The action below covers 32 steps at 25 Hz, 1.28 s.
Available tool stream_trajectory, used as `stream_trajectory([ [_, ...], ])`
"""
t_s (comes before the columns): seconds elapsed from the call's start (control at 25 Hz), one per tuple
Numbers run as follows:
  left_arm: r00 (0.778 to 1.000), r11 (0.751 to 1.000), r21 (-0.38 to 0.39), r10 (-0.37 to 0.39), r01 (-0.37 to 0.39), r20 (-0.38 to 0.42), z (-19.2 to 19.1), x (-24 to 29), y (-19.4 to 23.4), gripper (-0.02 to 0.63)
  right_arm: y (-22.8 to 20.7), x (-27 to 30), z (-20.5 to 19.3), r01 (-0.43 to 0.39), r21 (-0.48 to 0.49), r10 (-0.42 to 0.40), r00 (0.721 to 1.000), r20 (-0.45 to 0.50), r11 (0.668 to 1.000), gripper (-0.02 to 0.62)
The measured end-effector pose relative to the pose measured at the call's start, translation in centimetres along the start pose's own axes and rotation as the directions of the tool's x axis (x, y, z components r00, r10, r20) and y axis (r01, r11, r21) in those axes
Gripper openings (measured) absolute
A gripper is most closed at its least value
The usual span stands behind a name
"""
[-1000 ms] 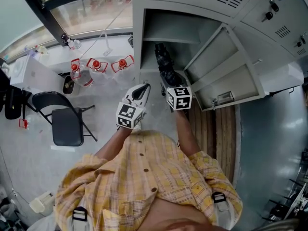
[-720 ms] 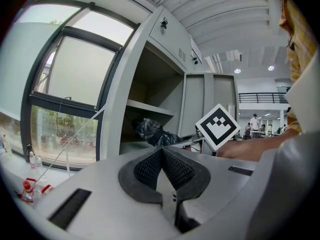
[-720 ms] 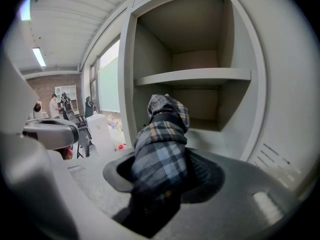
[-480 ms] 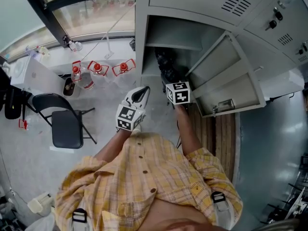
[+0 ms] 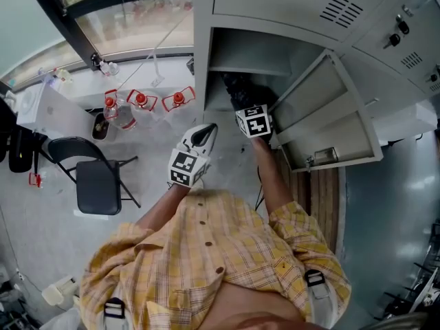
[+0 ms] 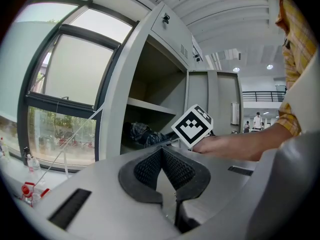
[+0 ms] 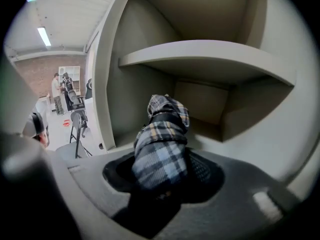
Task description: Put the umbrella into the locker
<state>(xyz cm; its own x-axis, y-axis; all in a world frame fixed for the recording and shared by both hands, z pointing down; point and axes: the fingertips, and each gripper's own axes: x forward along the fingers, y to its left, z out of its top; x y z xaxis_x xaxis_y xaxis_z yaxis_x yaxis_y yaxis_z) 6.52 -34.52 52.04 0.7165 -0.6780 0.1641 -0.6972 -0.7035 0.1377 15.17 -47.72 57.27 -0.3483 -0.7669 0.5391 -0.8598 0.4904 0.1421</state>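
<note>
The umbrella (image 7: pixel 161 144) is being pinched between the pads of the right claw (image 7: pixel 165 173), with its folded plaid body sticking out ahead of the jaws. Its far end is being held inside the open locker (image 7: pixel 125 109), under the shelf (image 7: pixel 210 59). Whether it is touching the compartment floor cannot be told. The left claw (image 6: pixel 164 168) is being kept pressed together with nothing between its pads. It is being held just beside the right one, outside the locker and pointing toward it. The door (image 5: pixel 337 115) is being left swung wide at the right. Well apart at the left, a chair (image 5: pixel 96 184) and red-capped bottles (image 5: pixel 141 103) are being seen near the window (image 5: pixel 137 19).
</note>
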Motion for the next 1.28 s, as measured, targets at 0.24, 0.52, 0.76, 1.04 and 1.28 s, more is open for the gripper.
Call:
stream_trajectory([
  [0.24,1.0,1.0,0.02,-0.01,0.01,-0.017,-0.1,0.6,0.6,0.005,-1.1,1.4,2.1,0.007,-0.027,-0.007,1.0,0.0,1.0,0.201],
  [0.52,1.0,1.0,0.029,-0.009,0.009,-0.023,-0.1,1.2,1.4,0.003,-1.9,3.8,2.7,0.011,-0.042,-0.012,1.0,-0.009,0.999,0.204],
  [0.76,1.0,0.999,0.033,-0.004,0.004,-0.026,0.0,1.4,1.9,0.005,-1.9,6.0,1.9,0.009,-0.054,-0.013,0.997,-0.07,0.998,0.206],
  [1.04,1.0,1.0,0.03,0.003,-0.003,-0.03,0.2,1.3,1.9,0.003,-2.2,7.4,1.4,0.023,-0.057,-0.029,0.994,-0.107,0.998,0.21],
  [1.28,1.0,1.0,0.026,0.0,0.001,-0.029,-0.1,1.3,1.7,0.003,-2.5,7.9,1.0,0.016,-0.037,-0.02,0.991,-0.132,0.999,0.22],
])
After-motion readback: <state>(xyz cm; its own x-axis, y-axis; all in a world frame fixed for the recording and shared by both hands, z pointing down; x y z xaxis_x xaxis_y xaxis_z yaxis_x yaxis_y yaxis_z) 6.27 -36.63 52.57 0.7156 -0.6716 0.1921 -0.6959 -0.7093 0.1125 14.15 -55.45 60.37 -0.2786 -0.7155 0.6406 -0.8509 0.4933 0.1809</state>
